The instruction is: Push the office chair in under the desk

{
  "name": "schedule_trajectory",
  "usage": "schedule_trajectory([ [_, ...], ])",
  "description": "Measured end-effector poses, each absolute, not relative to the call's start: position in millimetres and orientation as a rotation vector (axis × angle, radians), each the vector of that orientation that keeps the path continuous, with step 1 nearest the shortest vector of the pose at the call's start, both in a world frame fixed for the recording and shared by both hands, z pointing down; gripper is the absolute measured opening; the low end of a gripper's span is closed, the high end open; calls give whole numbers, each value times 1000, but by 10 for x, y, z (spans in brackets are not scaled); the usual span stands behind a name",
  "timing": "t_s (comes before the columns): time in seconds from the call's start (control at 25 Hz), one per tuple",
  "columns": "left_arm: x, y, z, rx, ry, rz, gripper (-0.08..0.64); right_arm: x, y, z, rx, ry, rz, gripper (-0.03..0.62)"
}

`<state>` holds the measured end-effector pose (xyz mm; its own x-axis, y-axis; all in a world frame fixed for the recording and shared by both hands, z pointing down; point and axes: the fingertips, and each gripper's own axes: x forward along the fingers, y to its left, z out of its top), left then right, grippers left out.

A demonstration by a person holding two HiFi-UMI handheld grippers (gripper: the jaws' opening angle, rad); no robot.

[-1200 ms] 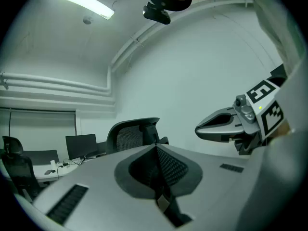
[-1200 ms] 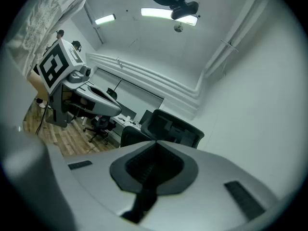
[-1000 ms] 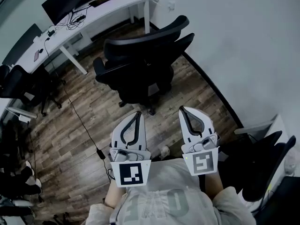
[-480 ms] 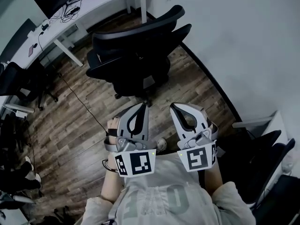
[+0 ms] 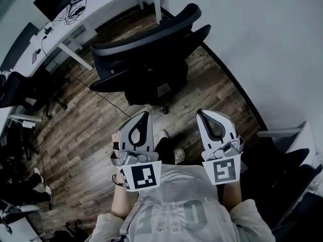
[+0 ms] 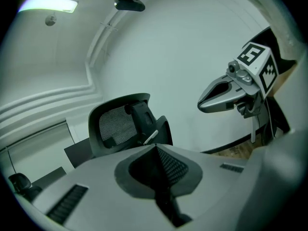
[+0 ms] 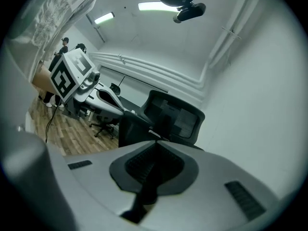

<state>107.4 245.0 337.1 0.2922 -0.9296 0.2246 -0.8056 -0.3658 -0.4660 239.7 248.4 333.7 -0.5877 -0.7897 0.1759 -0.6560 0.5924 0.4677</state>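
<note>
Wood-plank floor (image 5: 75, 135) runs from the person to a long white desk (image 5: 65, 21) at top left. The black mesh-backed office chair (image 5: 146, 49) stands out on the floor near the desk's end, by the white wall, not tucked under. The whole push is left, I judge. The desk's slanted white leg (image 5: 75, 57) and the dark chairs at left (image 5: 25, 92) may crowd the path. The left gripper (image 5: 145, 115) and right gripper (image 5: 200, 113) hover short of the chair, jaws pressed together, holding nothing.

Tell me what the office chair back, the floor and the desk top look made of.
office chair back: black mesh stretched in a dark, matte, plastic-looking frame; the fine weave shows in the left gripper view.
floor: brown wood-look planks with grain and seams visible; real wood or laminate, can't tell.
desk top: smooth, plain white slab, probably laminated board; the core is not visible.
</note>
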Motion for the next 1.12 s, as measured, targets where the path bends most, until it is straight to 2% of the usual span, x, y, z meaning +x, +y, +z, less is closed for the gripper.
schedule_trajectory([
  [0.52,840,1477,3400,-2380,1553,-669,15,2053,1150,3418,1008,-2480,-454,21],
  [0.84,637,1298,3484,-2310,1711,-711,15,2014,930,3496,900,-2629,-296,21],
  [1.12,692,1289,3580,-2215,1873,-766,15,1977,915,3606,531,-2567,-498,21],
])
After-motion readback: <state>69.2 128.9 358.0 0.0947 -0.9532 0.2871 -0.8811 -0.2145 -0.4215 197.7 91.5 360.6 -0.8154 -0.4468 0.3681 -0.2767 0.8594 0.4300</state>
